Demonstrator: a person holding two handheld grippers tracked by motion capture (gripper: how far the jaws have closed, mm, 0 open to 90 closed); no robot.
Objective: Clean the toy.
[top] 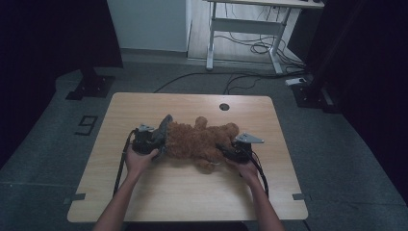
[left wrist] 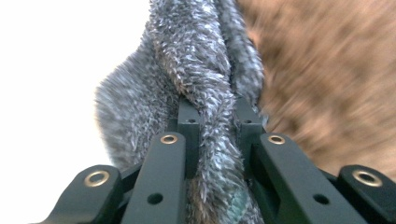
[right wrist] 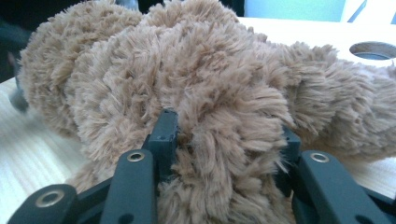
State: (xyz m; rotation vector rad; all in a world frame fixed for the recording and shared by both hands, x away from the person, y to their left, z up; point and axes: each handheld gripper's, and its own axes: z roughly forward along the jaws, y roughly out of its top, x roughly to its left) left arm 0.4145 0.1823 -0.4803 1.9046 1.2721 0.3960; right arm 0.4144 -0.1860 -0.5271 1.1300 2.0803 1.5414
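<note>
Item under handling: a brown plush toy lying on its side near the middle of the light wooden surface, with a grey furry piece at its left end.

Left gripper: held in the person's left hand at the toy's left end. In the left gripper view the jaws are pressed close together with a fold of the grey furry piece pinched between them; the fold runs up from between the jaws, and blurred brown plush lies to its right.

Right gripper: held in the person's right hand at the toy's right end, grey three-cornered plate on top. In the right gripper view the jaws stand partly apart and clamp a thick wad of the brown plush toy; pile bulges out between and over the jaws.

Surroundings: a round cable hole sits in the surface near its far edge, just behind the toy. The hole is also seen at the upper right of the right gripper view.

Writing: a dark mark reading "9" is on the floor to the left of the surface. No label or brand can be read on the toy or on either gripper.
</note>
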